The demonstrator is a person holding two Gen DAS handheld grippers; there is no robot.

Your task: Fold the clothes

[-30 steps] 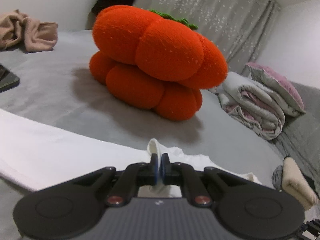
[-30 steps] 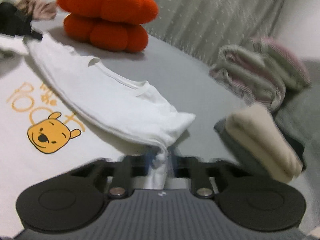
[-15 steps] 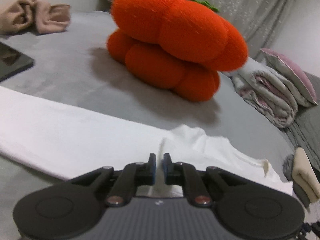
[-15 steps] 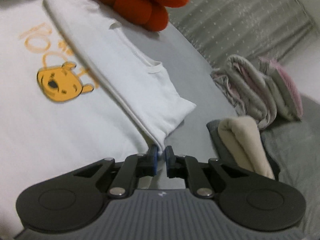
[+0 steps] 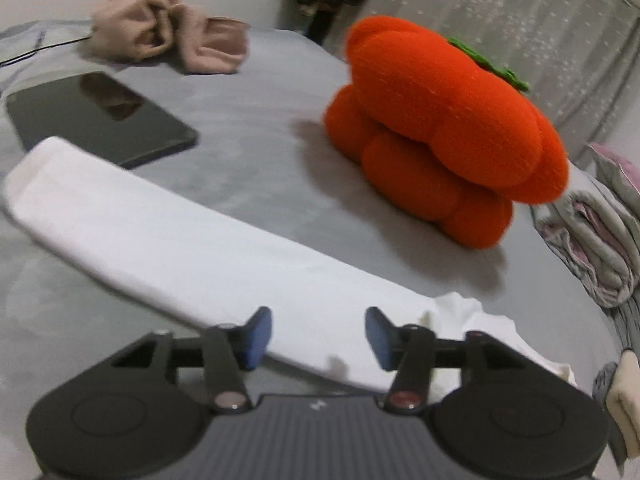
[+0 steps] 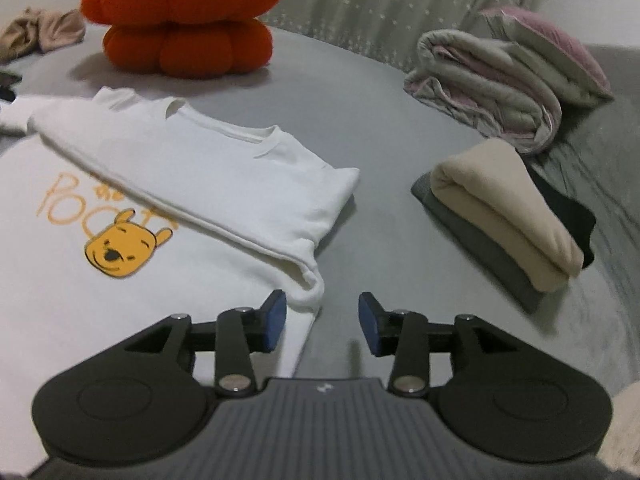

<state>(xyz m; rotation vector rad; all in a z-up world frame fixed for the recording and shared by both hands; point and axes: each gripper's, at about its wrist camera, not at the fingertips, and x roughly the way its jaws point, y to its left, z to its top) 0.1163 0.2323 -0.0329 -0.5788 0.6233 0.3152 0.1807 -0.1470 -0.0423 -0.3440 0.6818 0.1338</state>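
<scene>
A white sweatshirt (image 6: 208, 172) with a yellow bear print (image 6: 120, 250) lies on the grey bed, its top part folded down over the body. In the left wrist view its white sleeve (image 5: 168, 240) stretches flat across the bed. My left gripper (image 5: 318, 336) hovers over the sleeve's near end; its jaws are opening, and the pads press on nothing. My right gripper (image 6: 322, 326) is just above the folded corner of the sweatshirt; its jaws are opening too, the cloth lying free below the left pad.
An orange pumpkin cushion (image 5: 444, 140) sits behind the sweatshirt. A dark tablet (image 5: 96, 116) and a crumpled beige garment (image 5: 168, 44) lie at the far left. Folded beige and grey clothes (image 6: 504, 216) and a rolled blanket (image 6: 492, 84) are on the right.
Both grippers were shut on the white cloth and have let it go; their jaws now stand apart. The left view has swung left, bringing the sleeve and tablet into sight.
</scene>
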